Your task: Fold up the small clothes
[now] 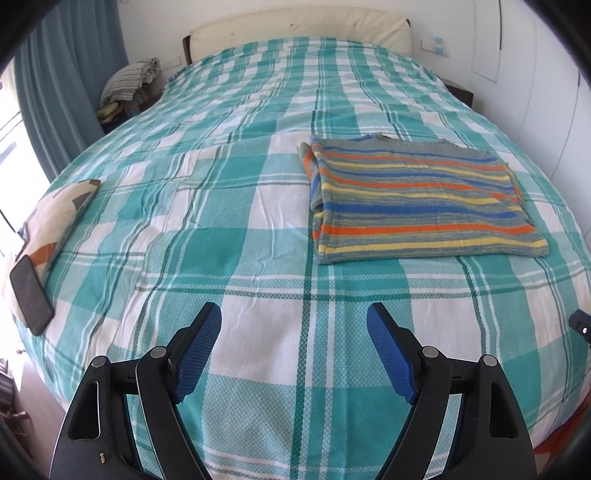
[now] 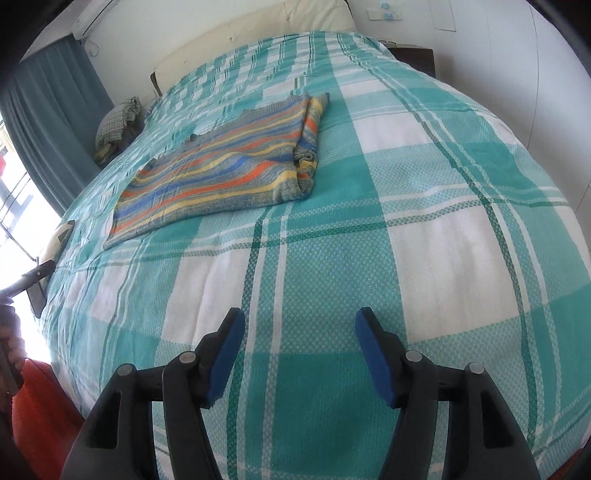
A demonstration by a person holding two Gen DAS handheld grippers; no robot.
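The striped knit top (image 1: 421,199) lies flat on the plaid bedspread (image 1: 229,236), toward the middle of the bed and on my right side as the left cam sees it. It's a neat rectangle w/ one side doubled over: the folded-in bit (sleeve or side panel, can't tell which) sits along its left edge in the left view and along its right edge (image 2: 308,136) in the right view. Hem edge faces me, neckline away toward the headboard (image 1: 295,33).

My guess on progress: at least one fold is in, edges look squared, nothing bunched. Whether it needs another fold in half to count as "small & done" I can't say from here; if so, that's what's left. No other garment waiting on the bed that I can see.

My left claw (image 1: 293,354) hangs over bare bedspread near the foot of the bed, pads wide apart, nothing btwn them, well short of the top. Right claw (image 2: 299,354) likewise over bare cloth, jaws apart at a medium gap, empty, the top well off to its upper left.

Farther out: a cushion (image 1: 55,218) w/ a dark phone (image 1: 31,295) on it at the bed's left edge, teal curtain (image 1: 66,81) by the window, pile of stuff (image 1: 129,81) on the nightstand.
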